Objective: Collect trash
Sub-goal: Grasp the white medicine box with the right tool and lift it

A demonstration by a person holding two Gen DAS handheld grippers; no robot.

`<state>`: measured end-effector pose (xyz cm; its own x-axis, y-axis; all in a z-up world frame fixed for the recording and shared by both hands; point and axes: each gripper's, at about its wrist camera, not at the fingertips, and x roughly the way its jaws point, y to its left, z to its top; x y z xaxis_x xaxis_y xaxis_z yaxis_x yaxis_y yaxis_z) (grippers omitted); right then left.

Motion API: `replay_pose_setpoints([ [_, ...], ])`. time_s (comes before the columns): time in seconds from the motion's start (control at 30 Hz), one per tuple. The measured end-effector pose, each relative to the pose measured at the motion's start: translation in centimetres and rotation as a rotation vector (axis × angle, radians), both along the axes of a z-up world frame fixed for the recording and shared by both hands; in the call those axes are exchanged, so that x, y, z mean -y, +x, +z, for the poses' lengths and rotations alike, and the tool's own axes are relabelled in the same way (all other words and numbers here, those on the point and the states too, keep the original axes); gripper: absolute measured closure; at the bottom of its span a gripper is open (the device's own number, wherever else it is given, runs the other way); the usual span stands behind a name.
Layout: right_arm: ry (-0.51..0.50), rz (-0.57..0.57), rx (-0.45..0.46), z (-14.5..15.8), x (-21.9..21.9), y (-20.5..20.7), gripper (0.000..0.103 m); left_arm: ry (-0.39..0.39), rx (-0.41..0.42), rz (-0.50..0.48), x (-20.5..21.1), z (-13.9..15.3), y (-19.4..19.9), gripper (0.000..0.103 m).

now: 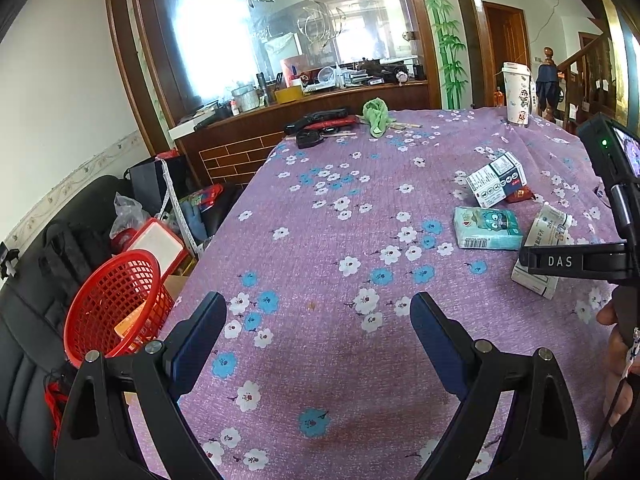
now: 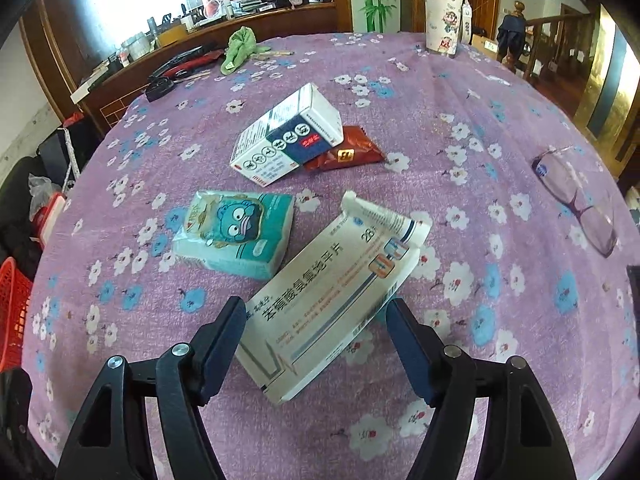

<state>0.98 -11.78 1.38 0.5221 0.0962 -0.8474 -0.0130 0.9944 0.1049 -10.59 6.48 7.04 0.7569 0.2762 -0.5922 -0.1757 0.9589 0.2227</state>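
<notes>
Cardboard medicine box point(image 2: 332, 300) is lying between the spread right tool point(image 2: 316, 344); left tool point(image 1: 318, 336) is hovering spread, lower frame.

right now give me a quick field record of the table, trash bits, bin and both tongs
surface: purple floral tablecloth
trash near right tongs: long white medicine box, end flap open, lying between the open fingers, not yet clamped
other trash: teal tissue pack; blue-white box leaning on a red sachet
bin: red mesh basket, beside the table's left edge
right tongs: open
left tongs: open, holding nothing, over bare cloth
not trash: glasses, cartoon cup
</notes>
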Motion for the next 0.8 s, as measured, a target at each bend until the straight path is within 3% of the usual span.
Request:
replay_pose_setpoints([
  [0.37, 0.016, -0.006, -0.015, -0.1, -0.1, 0.6, 0.023, -0.028, -0.05, -0.002, 0.1, -1.0, 1.0, 0.011],
  [0.53, -0.038, 0.0, -0.003, -0.3, -1.2, 1.0, 0.017, -0.027, -0.064, -0.003, 0.1, -1.4, 1.2, 0.011],
  [0.8, -0.087, -0.022, -0.017, -1.0, 0.0, 0.8, 0.017, -0.051, -0.088, 0.014, -0.8, -1.9, 1.6, 0.011],
])
